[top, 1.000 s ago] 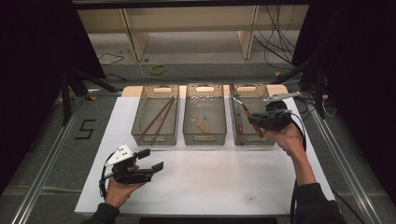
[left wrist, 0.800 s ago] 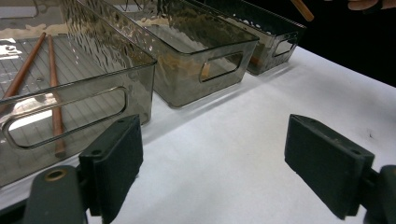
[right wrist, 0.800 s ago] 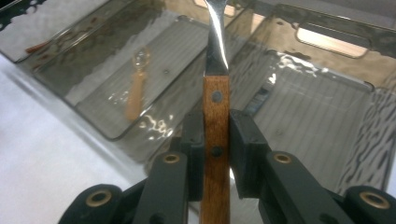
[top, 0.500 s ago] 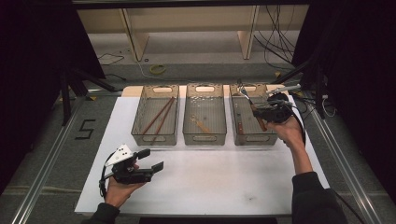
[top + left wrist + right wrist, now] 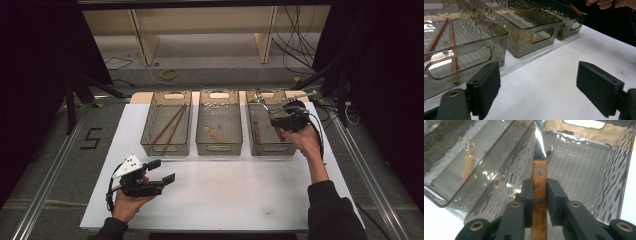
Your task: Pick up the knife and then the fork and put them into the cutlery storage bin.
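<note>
The right gripper (image 5: 539,195) clamps the wooden handle of a knife (image 5: 539,175) and holds it, blade forward, over the right bin (image 5: 260,145). The left gripper (image 5: 537,87) hangs open and empty above the white worktop (image 5: 225,190), near the left bin (image 5: 152,145)

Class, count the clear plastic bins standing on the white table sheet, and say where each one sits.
3, in one row at the far edge: the left bin holds chopsticks, the middle bin sits beside it, and the right bin is under the right tongs.
</note>
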Tool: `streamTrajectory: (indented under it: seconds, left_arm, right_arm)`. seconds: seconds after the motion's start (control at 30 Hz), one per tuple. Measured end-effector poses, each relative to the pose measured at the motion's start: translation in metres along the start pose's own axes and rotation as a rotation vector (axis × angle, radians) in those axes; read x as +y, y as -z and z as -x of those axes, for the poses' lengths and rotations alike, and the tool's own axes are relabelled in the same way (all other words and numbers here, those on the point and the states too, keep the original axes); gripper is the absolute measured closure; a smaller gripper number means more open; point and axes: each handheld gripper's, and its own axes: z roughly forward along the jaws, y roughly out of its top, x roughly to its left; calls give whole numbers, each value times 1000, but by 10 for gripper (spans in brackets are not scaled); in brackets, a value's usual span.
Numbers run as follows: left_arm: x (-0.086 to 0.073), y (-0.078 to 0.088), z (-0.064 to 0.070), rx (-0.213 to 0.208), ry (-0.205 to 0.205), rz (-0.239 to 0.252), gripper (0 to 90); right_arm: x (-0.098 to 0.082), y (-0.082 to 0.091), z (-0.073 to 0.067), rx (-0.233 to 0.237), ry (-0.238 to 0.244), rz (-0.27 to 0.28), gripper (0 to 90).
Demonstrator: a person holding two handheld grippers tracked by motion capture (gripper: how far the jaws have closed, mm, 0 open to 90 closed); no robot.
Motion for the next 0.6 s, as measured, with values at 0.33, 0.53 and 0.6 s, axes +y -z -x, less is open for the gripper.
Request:
streamTrajectory:
  seconds: [0.33,0.53,0.6]
  left_arm:
    - [0,0,0,0,0,0,189]
    - [0,0,0,-1,-1,0,189]
    - [0,0,0,-1,0,0,189]
  right_arm:
    - [-2,-9,2,-11,-22,-32,772]
    - [-3,-15,3,-10,-40,-41,770]
    - [-3,-17,2,-8,-41,-47,761]
